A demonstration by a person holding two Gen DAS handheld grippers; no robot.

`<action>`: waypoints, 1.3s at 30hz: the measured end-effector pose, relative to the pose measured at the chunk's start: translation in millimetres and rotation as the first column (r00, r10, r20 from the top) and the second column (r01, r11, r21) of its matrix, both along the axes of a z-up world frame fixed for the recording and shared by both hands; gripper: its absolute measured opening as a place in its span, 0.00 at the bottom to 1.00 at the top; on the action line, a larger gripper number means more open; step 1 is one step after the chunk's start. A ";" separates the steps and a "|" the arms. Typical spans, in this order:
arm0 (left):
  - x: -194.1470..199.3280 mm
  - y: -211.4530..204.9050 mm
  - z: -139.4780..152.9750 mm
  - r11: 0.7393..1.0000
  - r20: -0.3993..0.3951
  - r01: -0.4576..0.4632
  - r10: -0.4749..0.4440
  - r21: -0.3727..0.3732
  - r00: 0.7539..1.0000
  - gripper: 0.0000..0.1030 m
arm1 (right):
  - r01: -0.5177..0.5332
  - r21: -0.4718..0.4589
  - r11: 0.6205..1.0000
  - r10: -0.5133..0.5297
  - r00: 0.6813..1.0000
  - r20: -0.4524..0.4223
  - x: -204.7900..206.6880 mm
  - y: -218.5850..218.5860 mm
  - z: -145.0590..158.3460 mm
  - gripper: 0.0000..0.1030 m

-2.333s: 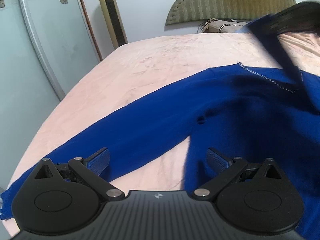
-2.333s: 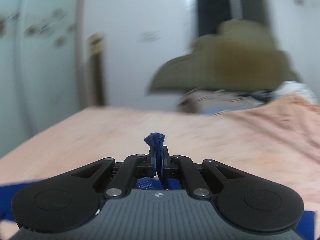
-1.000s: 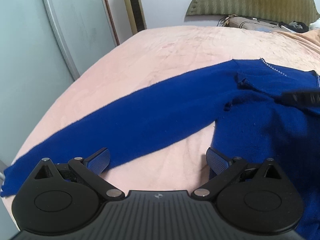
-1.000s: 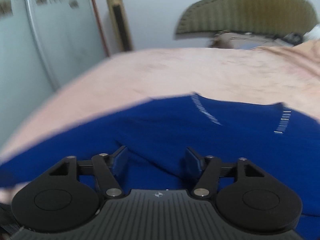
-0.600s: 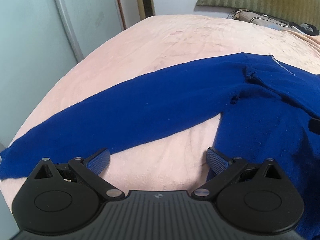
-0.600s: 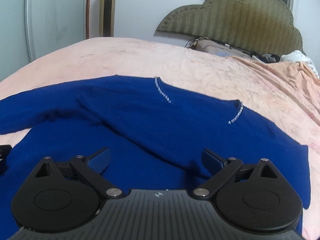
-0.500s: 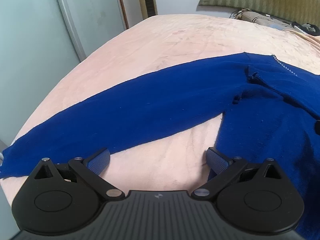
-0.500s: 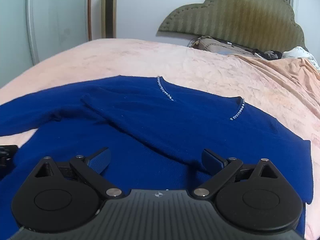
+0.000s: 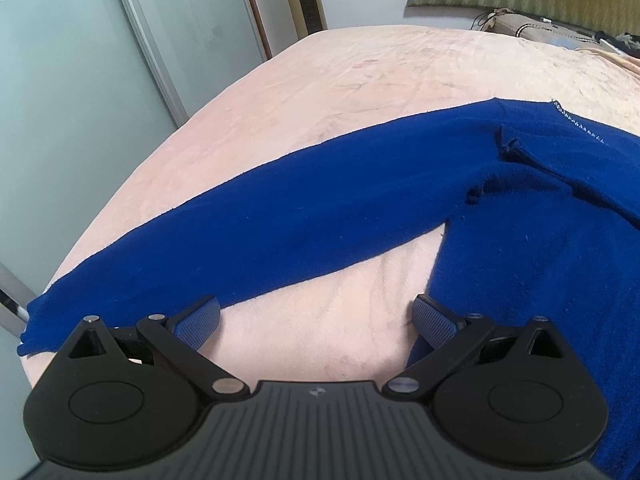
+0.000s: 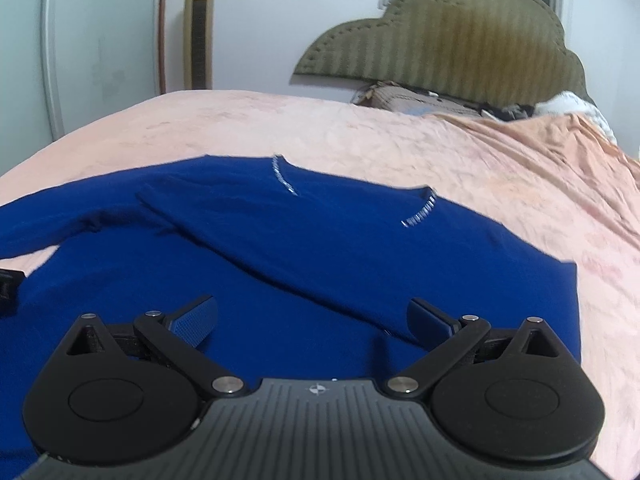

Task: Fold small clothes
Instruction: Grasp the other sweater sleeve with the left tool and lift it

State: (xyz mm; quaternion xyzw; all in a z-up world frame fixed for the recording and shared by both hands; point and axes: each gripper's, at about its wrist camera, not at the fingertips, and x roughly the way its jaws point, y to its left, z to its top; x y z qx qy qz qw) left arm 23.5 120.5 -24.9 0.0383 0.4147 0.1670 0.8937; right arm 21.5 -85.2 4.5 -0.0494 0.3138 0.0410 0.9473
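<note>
A blue long-sleeved sweater (image 10: 320, 248) lies flat on the pink bed (image 10: 440, 148). Its right sleeve is folded across the body; white beading marks the neckline (image 10: 284, 178). In the left wrist view the left sleeve (image 9: 280, 220) stretches straight out to the bed's left edge, its cuff (image 9: 36, 320) at the edge. My left gripper (image 9: 316, 320) is open and empty above the bedsheet between sleeve and body. My right gripper (image 10: 312, 316) is open and empty over the sweater's lower body.
A padded olive headboard (image 10: 440, 48) and cluttered bedding stand at the far end. A tall tower fan (image 10: 198, 28) and a sliding wardrobe door (image 9: 80, 80) are at the left. The bed's left edge drops off near the cuff.
My right gripper opened, let go of the sleeve it carried across the body, and drew back. My left gripper shifted left toward the outstretched sleeve.
</note>
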 end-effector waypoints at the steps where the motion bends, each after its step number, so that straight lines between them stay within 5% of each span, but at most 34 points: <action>1: 0.9 -1.5 0.1 1.000 -0.001 -0.002 0.002 0.005 1.000 1.00 | 0.008 0.006 1.000 -0.008 1.000 -0.007 -0.5 -4.2 -2.8 0.99; 14: 1.1 -12.0 1.3 0.998 -0.014 -0.029 0.030 0.047 0.999 1.00 | 0.035 0.081 0.996 -0.031 0.999 -0.042 -10.8 -32.3 -25.6 0.99; 19: -6.9 8.8 5.6 0.995 -0.003 -0.063 0.063 -0.073 0.998 1.00 | 0.005 0.089 0.996 -0.004 1.000 -0.012 -19.7 -28.0 -22.3 0.99; 24: -21.4 53.3 2.4 0.965 0.005 -0.216 0.219 -0.148 0.976 1.00 | -0.055 0.092 0.994 0.052 0.998 0.031 -26.1 -17.2 -13.5 0.99; 30: -46.2 118.7 -4.0 0.887 0.000 -0.343 0.361 -0.308 0.933 1.00 | -0.089 0.101 0.991 0.086 0.995 0.042 -28.0 -11.5 -13.2 0.99; 35: -85.8 183.9 -9.9 0.721 0.096 -0.433 0.565 -0.541 0.820 1.00 | -0.093 0.116 0.989 0.090 0.995 0.030 -28.0 -7.0 -15.5 0.99; 39: -91.3 217.7 -12.7 0.645 0.103 -0.408 0.603 -0.647 0.791 1.00 | -0.093 0.114 0.989 0.090 0.995 0.036 -30.0 -3.2 -15.5 1.00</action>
